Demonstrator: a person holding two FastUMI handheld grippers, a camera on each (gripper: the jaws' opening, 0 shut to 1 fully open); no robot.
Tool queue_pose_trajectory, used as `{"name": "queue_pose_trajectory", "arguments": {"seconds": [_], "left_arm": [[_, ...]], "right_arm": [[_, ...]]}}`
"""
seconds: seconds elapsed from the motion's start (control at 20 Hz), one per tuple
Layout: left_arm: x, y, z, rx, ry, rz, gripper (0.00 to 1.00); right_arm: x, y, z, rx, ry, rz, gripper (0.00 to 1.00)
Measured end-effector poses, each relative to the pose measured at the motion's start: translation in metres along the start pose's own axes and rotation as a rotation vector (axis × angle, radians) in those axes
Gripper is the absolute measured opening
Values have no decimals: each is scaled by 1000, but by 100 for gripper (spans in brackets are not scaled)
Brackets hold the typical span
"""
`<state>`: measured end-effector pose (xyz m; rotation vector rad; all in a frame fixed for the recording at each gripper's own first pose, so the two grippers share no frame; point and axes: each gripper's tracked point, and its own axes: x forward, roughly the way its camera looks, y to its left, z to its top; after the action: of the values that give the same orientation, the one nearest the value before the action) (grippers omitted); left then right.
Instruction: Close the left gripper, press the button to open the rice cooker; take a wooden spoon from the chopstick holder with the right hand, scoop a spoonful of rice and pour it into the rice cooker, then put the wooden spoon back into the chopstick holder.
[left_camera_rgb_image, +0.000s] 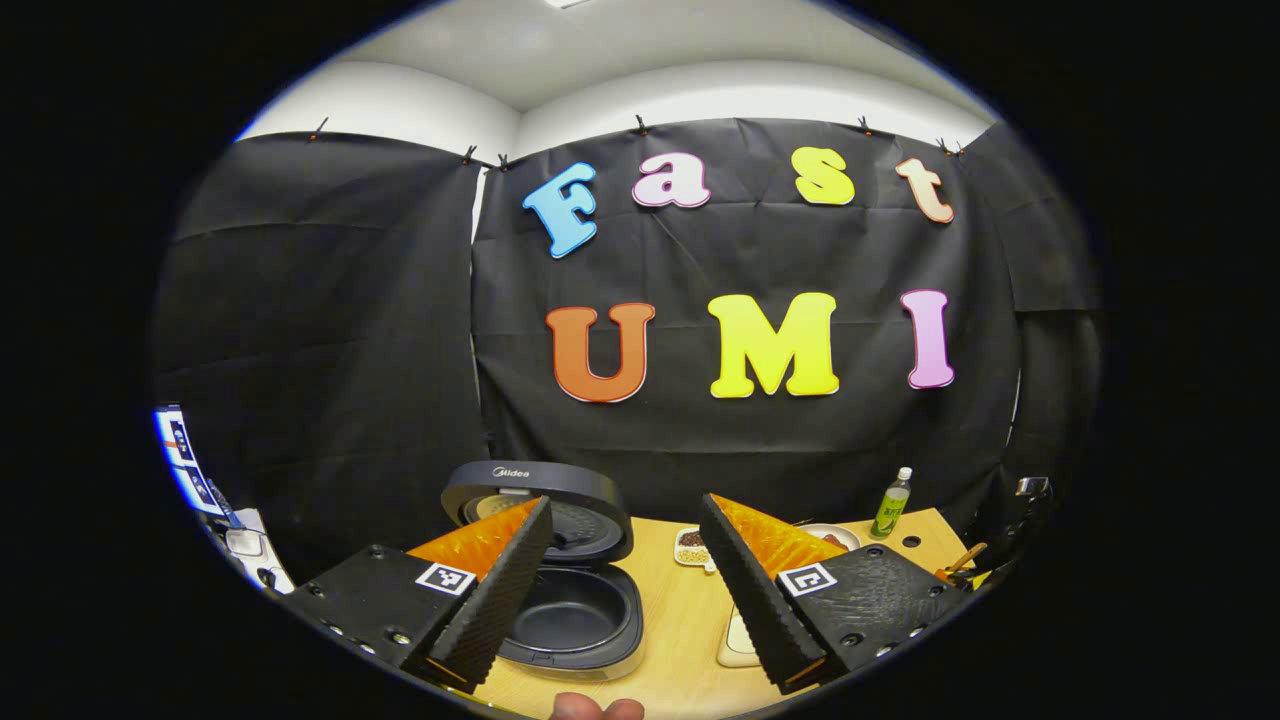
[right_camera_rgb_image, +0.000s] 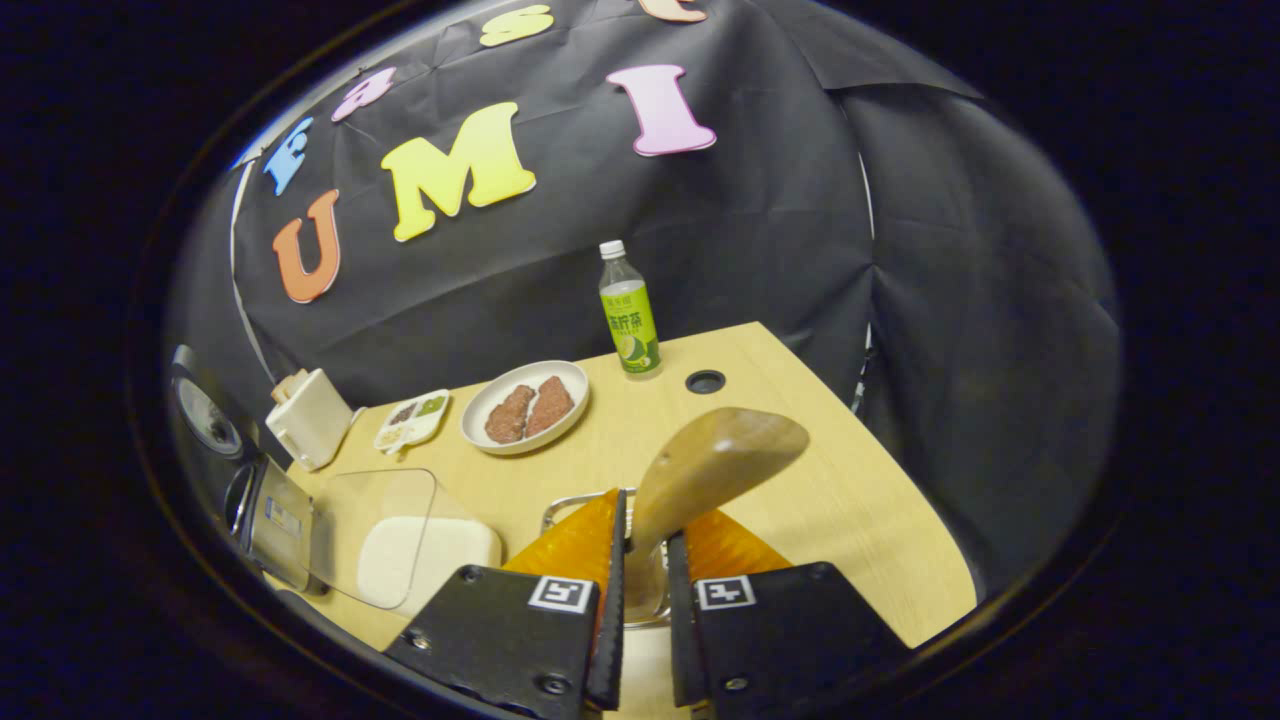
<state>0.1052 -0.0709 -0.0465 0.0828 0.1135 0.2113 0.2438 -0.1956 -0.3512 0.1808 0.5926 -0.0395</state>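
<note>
In the left gripper view the dark rice cooker (left_camera_rgb_image: 575, 625) stands with its lid (left_camera_rgb_image: 535, 490) raised and its inner pot bare. My left gripper (left_camera_rgb_image: 625, 505) hovers above it, open, with nothing between its fingers. In the right gripper view my right gripper (right_camera_rgb_image: 647, 520) is shut on the neck of a wooden spoon (right_camera_rgb_image: 720, 460), whose bowl points up and away. The handle runs down between the fingers into the metal-rimmed chopstick holder (right_camera_rgb_image: 580, 500). A clear box of rice (right_camera_rgb_image: 425, 545) sits to the left with its lid propped open. The cooker's lid (right_camera_rgb_image: 205, 415) shows at the far left edge.
On the wooden table (right_camera_rgb_image: 800, 500) are a white plate with two brown pieces (right_camera_rgb_image: 525, 408), a small divided dish (right_camera_rgb_image: 412, 420), a green-labelled bottle (right_camera_rgb_image: 628, 315) and a cable hole (right_camera_rgb_image: 705, 381). A white block (right_camera_rgb_image: 310, 415) stands near the cooker. A fingertip (left_camera_rgb_image: 595, 708) shows at the bottom edge.
</note>
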Motion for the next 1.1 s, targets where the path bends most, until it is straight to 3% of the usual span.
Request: {"name": "queue_pose_trajectory", "arguments": {"seconds": [0.05,0.2,0.65,1.1], "left_arm": [[1,2,-4,-14,16,6,94],[-2,8,-4,-38,35,22,95],[-19,36,-11,-9,29,-12,95],[-56,89,-19,-9,27,-54,95]], "right_arm": [[2,0,-1,-11,8,-6,17],[0,6,2,-6,30,0,13],[-52,16,56,-66,-55,-66,13],[-147,75,93,-114,-183,-54,13]]}}
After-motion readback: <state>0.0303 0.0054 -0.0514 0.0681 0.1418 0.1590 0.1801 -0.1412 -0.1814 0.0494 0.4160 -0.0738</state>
